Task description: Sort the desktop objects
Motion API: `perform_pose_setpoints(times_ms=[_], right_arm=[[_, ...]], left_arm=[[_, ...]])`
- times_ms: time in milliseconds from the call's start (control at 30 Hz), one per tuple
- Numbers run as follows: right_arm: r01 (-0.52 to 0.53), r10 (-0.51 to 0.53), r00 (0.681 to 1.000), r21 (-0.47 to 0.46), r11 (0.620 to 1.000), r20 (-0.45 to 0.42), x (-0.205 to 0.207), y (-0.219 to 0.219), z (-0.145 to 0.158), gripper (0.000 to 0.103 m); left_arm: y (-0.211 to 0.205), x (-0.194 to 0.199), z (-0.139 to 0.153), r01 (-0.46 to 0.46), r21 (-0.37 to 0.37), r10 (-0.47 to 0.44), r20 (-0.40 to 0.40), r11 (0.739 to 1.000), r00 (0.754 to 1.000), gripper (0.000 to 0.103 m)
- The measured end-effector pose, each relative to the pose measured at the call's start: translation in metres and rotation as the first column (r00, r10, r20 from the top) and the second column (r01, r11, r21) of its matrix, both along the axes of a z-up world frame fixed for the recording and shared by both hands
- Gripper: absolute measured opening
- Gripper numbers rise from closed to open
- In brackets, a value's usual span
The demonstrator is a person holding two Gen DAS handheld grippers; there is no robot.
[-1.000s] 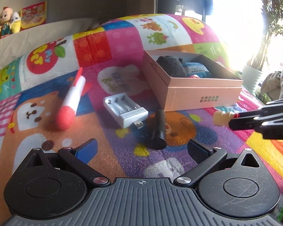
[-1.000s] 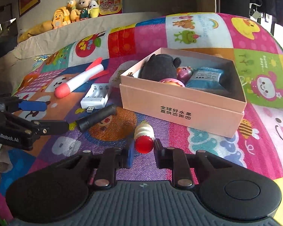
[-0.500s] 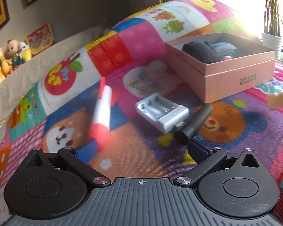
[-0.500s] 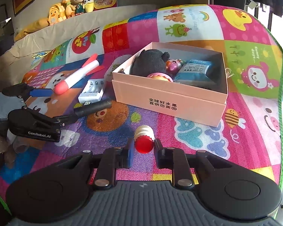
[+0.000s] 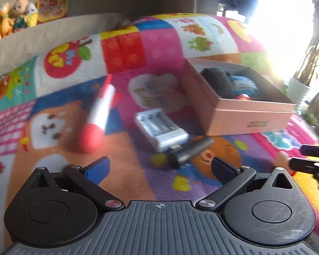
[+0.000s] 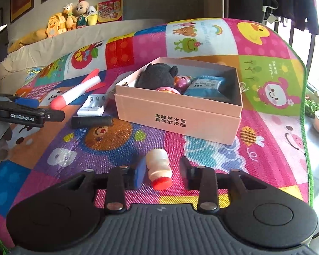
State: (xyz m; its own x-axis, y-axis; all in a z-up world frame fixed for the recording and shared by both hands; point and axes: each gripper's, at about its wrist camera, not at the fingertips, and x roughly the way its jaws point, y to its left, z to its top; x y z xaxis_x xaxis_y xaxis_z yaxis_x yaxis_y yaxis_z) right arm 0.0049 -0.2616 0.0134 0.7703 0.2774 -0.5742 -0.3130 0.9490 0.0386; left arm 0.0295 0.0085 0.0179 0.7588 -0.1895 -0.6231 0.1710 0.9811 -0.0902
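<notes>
Black ribbed left claw (image 5: 160, 166), blue pads, silver screws, right claw (image 6: 162, 173) alike (white "GenRobot.AI" lettering)

Strong daylight pours in from a window at the top right of the left wrist view and washes that corner out to plain white. This whole view is smeared with blur: the white foam rocket with a red tip (image 5: 97, 116) and the colourful cartoon play mat (image 5: 159, 48) look soft and streaky. The right wrist view is sharp and evenly lit, with a soft shadow inside the pink cardboard box (image 6: 176, 114). Both views bend and curve near their edges.
</notes>
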Motion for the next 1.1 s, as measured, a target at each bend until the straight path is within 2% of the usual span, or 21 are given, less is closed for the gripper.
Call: perform_pose_setpoints(times_ms=[33, 100, 367, 467, 600, 667, 700, 900, 1100], right_arm=[[0.019, -0.02, 1.0, 0.013, 1.0, 0.008, -0.002, -0.003, -0.002, 0.056], [0.058, -0.059, 0.998, 0.025, 0.998, 0.029, -0.006, -0.007, -0.005, 0.061], [0.14, -0.15, 0.983, 0.094, 0.986, 0.11, -0.02, -0.021, -0.009, 0.081], [0.143, -0.156, 0.979, 0.103, 0.984, 0.131, -0.023, -0.021, -0.009, 0.084], [0.142, -0.157, 0.977, 0.111, 0.984, 0.144, -0.025, -0.022, -0.009, 0.088], [0.143, -0.16, 0.976, 0.117, 0.983, 0.148, -0.026, -0.023, -0.009, 0.089], [0.142, -0.159, 0.976, 0.12, 0.983, 0.15, -0.026, -0.023, -0.009, 0.089], [0.138, -0.158, 0.974, 0.13, 0.982, 0.161, -0.029, -0.025, -0.008, 0.093], [0.121, -0.138, 0.979, 0.117, 0.986, 0.148, -0.027, -0.022, -0.009, 0.093]], left_arm=[[-0.008, 0.001, -0.002, 0.025, -0.017, -0.025, -0.014, 1.0, 1.0, 0.103], [-0.026, 0.006, -0.008, 0.051, -0.003, -0.051, -0.025, 0.999, 0.998, 0.103], [-0.054, 0.041, -0.02, 0.025, -0.001, -0.025, -0.057, 1.0, 0.998, 0.103], [-0.06, 0.048, -0.022, 0.025, 0.004, -0.024, -0.053, 1.0, 0.998, 0.103], [-0.068, 0.055, -0.024, 0.026, 0.057, -0.025, -0.02, 0.998, 0.999, 0.103], [-0.069, 0.058, -0.025, 0.022, 0.075, -0.021, -0.015, 0.997, 1.0, 0.093], [-0.07, 0.058, -0.024, 0.019, 0.09, -0.018, -0.013, 0.996, 1.0, 0.082], [-0.068, 0.037, -0.022, 0.071, 0.124, -0.073, 0.007, 0.99, 0.997, 0.081], [-0.056, -0.012, -0.019, 0.149, 0.076, -0.147, -0.023, 0.986, 0.989, 0.081]])
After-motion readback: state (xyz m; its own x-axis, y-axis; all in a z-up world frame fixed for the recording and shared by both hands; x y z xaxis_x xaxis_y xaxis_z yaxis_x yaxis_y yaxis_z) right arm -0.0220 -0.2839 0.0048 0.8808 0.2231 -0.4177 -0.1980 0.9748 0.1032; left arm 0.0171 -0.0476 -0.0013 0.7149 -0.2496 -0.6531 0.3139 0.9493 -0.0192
